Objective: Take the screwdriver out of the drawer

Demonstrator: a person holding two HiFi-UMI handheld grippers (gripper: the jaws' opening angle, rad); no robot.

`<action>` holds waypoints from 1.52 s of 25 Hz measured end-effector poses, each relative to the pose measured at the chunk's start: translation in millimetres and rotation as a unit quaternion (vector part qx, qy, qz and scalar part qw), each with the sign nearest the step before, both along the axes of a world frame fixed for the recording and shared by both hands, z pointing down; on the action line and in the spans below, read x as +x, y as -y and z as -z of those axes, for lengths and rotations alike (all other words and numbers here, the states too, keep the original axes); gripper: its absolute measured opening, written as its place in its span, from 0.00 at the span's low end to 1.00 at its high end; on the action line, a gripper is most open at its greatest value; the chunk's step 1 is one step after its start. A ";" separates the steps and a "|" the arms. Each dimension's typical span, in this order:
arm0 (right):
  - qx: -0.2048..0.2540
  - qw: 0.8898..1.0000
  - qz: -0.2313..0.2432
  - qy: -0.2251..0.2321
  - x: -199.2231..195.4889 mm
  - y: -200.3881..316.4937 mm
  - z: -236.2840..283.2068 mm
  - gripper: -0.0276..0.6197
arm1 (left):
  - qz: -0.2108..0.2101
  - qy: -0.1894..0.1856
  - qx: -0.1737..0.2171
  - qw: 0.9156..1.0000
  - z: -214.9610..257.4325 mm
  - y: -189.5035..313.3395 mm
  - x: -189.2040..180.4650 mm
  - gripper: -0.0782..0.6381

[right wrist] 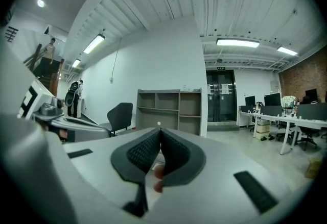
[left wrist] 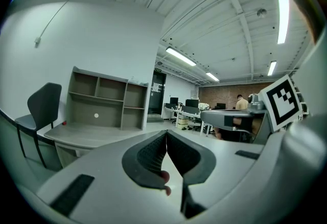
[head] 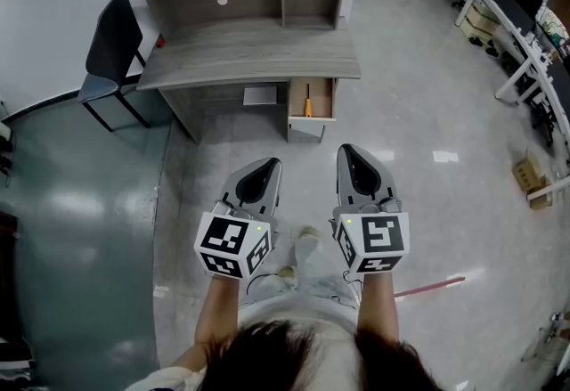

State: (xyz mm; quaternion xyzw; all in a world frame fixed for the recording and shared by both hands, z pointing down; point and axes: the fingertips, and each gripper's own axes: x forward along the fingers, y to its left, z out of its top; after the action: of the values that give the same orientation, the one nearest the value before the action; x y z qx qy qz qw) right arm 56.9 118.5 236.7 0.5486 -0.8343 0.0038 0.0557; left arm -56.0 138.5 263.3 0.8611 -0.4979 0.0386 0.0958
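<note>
1. Screwdriver (head: 308,103) lies inside the open drawer (head: 327,101) under the counter (head: 249,55), well ahead.
2. Left gripper (head: 265,168) and right gripper (head: 350,153): both closed, empty.
3. Risk: reaching in with closed jaws could shove it deeper.

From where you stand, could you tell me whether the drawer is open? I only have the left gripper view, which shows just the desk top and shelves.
Observer: Yes. The head view shows the drawer pulled out under the right end of the desk.
Operator: Thank you. Is the screwdriver in it?
Observer: Yes. The screwdriver, orange-handled, lies inside, lengthwise along the drawer.
Operator: And how is the right hand-held gripper?
Observer: The right hand-held gripper has its jaws together on nothing, and it is held over the floor, well short of the drawer.
</note>
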 end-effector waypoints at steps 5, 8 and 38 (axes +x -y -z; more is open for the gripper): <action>-0.008 1.000 0.011 -0.004 8.2 38.9 -2.4 0.09 | 0.001 0.005 0.000 1.000 2.0 43.2 11.8 0.13; -0.008 1.000 0.017 -0.003 13.3 63.9 -3.6 0.09 | 0.002 0.006 0.002 1.000 2.8 69.4 18.6 0.13; -0.049 0.996 0.063 0.037 22.2 227.8 -43.4 0.09 | 0.049 0.017 -0.010 0.999 -17.9 223.1 26.6 0.13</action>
State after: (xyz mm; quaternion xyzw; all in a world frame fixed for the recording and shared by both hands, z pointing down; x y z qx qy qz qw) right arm 79.1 -109.3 280.2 0.4907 -0.8676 0.0617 0.0517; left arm -29.4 -84.6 281.2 0.8337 -0.5409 0.0531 0.0977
